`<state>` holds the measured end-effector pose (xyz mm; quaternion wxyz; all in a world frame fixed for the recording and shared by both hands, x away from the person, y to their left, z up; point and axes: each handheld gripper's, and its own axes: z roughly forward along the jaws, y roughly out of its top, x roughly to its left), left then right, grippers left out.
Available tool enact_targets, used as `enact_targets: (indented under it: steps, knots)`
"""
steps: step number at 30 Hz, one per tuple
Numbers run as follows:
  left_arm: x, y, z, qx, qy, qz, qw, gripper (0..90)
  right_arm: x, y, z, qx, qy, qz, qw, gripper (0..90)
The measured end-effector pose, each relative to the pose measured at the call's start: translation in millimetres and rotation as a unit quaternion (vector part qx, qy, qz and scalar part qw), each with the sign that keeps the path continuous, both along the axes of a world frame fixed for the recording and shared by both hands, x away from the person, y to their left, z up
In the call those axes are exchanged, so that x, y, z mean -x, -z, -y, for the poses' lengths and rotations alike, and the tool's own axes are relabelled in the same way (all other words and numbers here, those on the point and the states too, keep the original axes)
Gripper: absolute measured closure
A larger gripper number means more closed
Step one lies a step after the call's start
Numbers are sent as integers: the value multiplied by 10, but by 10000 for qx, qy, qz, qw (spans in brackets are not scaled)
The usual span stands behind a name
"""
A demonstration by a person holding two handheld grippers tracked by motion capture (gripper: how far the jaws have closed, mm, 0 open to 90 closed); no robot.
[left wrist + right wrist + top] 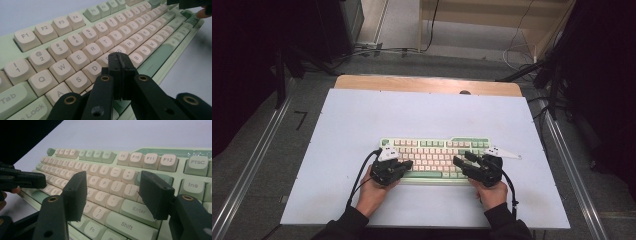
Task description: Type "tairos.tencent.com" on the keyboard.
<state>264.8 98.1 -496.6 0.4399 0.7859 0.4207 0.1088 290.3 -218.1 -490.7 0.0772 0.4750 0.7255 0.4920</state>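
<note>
A mint-green keyboard (pixel 437 150) with cream keys lies in the middle of the white mat. My left gripper (pixel 408 164) is shut with nothing in it, and its tips (pixel 120 58) rest over the F and G keys of the keyboard (pixel 75 42). My right gripper (pixel 462 159) stands open above the right end of the letter block. Its pads (pixel 75 195) straddle the punctuation keys left of Enter on the keyboard (pixel 150 160), with nothing gripped between them. Each gripper view shows the other gripper farther off: the right gripper (pixel 190 3) and the left gripper (pixel 22 180).
The white mat (pixel 362 115) covers a wooden table whose back edge (pixel 427 82) shows. Metal rails (pixel 257 160) run along both sides on the floor. Cables (pixel 377 50) lie beyond the table. The person's hands (pixel 372 195) hold the grippers at the mat's near edge.
</note>
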Motion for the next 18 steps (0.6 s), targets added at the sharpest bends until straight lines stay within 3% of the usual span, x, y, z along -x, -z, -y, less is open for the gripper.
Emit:
enact_targets:
  steps: [5,8,10,11,14,18]
  knots:
    - [-7,4,-8,12,-14,-64,10000,900,-3,6,0,5,-4,-6,10000,379]
    - [5,-53,-65,309,-125,76,9994,723,3,-2,2,-2,19,0,10000,383]
    - [26,-96,-118,526,-252,269,9979,642,1,-4,11,-7,28,27,10000,393]
    - [36,-112,-139,567,-350,360,9971,559,1,-3,14,3,41,26,10000,407]
    - [62,-133,-200,589,-716,586,9940,406,6,-11,14,48,60,43,10000,513]
    - [72,-134,-271,653,-1012,657,9905,363,13,-40,-39,322,-17,124,9994,738]
